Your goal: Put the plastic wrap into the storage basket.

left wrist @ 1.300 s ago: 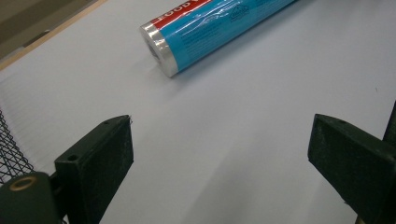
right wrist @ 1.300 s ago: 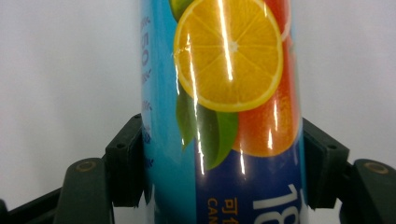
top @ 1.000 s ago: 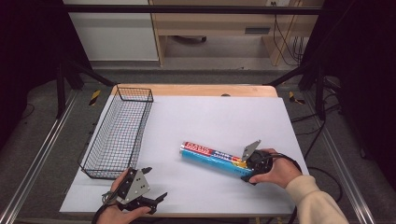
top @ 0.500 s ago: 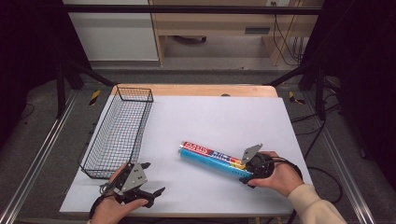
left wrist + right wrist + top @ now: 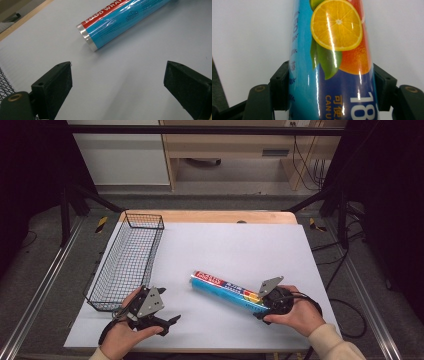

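A blue and red food wrap roll (image 5: 225,287) lies slantwise on the white table top (image 5: 240,245), right of the middle. My right gripper (image 5: 258,306) is shut on its near right end. In the right gripper view both jaws press the sides of the roll (image 5: 332,62), which bears an orange-slice picture, and my right gripper (image 5: 330,68) holds it low over the table. My left gripper (image 5: 170,325) stands open at the front left, just above the table. The left gripper view has my left gripper (image 5: 118,67) with jaws wide apart and the roll's silver end (image 5: 120,17) ahead.
A black wire basket (image 5: 127,260) runs along the table's left edge, and its mesh (image 5: 3,80) sits by my left jaw. The wooden table edge (image 5: 210,216) lies at the back. Metal frame rails flank both sides.
My left gripper has edged a little forward over the table. The roll and my right gripper have hardly moved.
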A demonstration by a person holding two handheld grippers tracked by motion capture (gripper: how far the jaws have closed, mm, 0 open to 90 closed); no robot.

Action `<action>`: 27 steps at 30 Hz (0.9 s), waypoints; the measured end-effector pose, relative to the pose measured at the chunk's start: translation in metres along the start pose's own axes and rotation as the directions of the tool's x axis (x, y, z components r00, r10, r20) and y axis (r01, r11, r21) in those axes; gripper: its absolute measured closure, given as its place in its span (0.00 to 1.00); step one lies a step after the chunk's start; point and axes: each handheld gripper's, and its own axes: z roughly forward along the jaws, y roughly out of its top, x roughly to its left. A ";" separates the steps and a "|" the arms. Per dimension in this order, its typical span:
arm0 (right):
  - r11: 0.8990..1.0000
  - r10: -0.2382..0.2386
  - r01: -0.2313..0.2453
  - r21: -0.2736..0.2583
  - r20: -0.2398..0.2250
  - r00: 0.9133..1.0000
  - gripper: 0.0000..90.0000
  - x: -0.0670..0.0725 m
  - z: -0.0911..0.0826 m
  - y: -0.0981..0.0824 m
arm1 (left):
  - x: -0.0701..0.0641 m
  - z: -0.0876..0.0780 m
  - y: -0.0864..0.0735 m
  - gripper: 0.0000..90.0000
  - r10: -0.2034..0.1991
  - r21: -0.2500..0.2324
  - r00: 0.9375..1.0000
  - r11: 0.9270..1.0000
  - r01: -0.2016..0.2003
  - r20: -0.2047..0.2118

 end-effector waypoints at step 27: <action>0.991 0.014 -0.011 0.133 -0.021 1.000 0.29 -0.005 0.028 0.019 | -0.004 -0.001 -0.018 0.09 -0.034 -0.007 0.999 0.999 0.034 0.005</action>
